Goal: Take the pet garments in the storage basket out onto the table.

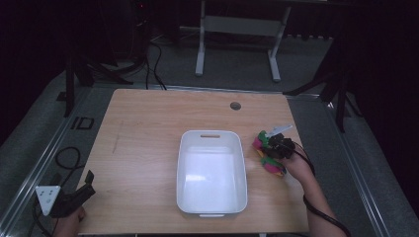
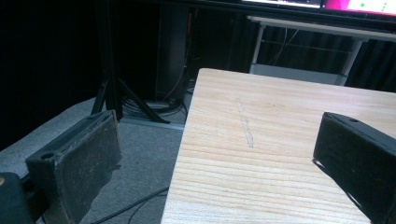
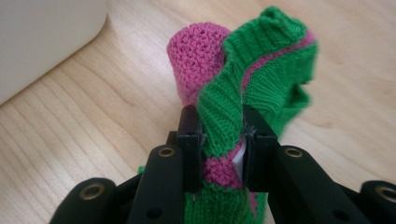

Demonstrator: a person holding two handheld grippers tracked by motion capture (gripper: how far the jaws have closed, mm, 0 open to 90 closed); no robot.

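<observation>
In the high view, a light wooden table (image 1: 148,148) stands on a grey floor, and a white rectangular plastic bin (image 1: 212,173) lies near the middle of it, with nothing inside. Just beside the right wall of the bin there is a green and pink knitted cloth piece (image 1: 271,157), a little crumpled, and it rests on the table top, outside the bin. The right gripper (image 1: 273,143) sits over this cloth, and the person's right hand (image 1: 296,165) comes to it from the lower right, with a black cable trailing along the forearm. The left gripper (image 1: 81,190) is at the lower left corner of the table, well apart from the bin and from the cloth; its grey three-cornered plate is turned to the left. A small round dark hole (image 1: 235,105) is in the table near the far edge. In the left gripper view, the two black jaws stand wide apart with nothing between them; one is over the grey floor and the other over the wooden table (image 2: 261,154), where a faint pale scratch (image 2: 245,123) runs along the wood. In the right gripper view, the jaws are clenched on a fold of the knitted cloth piece (image 3: 254,79), which rises between them, green ribbed with a pink stripe and a pink rolled part behind it. A corner of the white bin (image 3: 42,42) is seen at the upper left, close to the cloth but not touching it.
</observation>
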